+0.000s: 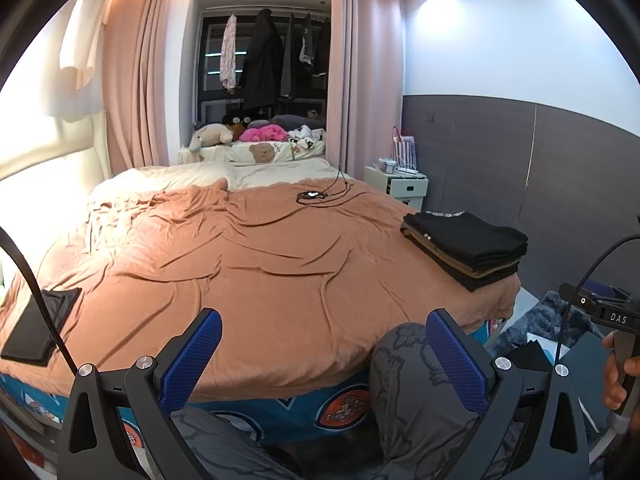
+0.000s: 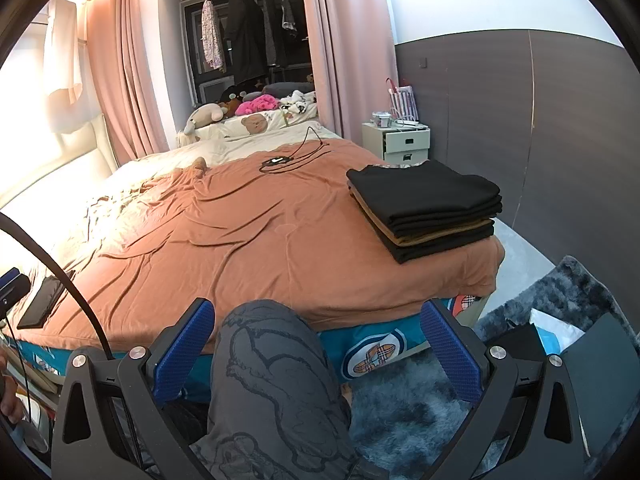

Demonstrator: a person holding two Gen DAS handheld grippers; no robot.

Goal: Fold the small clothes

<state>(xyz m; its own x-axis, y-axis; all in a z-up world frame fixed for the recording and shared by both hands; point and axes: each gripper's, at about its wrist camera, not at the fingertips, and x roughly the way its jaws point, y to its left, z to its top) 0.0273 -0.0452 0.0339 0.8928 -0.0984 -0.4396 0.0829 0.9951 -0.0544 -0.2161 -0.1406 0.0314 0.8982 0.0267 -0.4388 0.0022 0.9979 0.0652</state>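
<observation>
Left wrist view: my left gripper [image 1: 324, 356] and right gripper [image 2: 318, 346] are spread, empty; neatly folded black-and-tan stack of clothes [image 1: 466, 248] at two o'clock on the bed [image 1: 248, 264].

Rumpled orange bedspread [image 1: 248, 264] — a cabled device [image 1: 311, 195] on it; white nightstand [image 2: 404, 145] beside pink curtains [image 1: 132, 80].

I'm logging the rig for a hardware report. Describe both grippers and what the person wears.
Left gripper and right gripper match: black angled frames, silver bolts, blue dimpled pads lining the jaws. A black cable arcs off each. The right gripper's body reads "DAS". The person wears grey cartoon-print trousers.
</observation>
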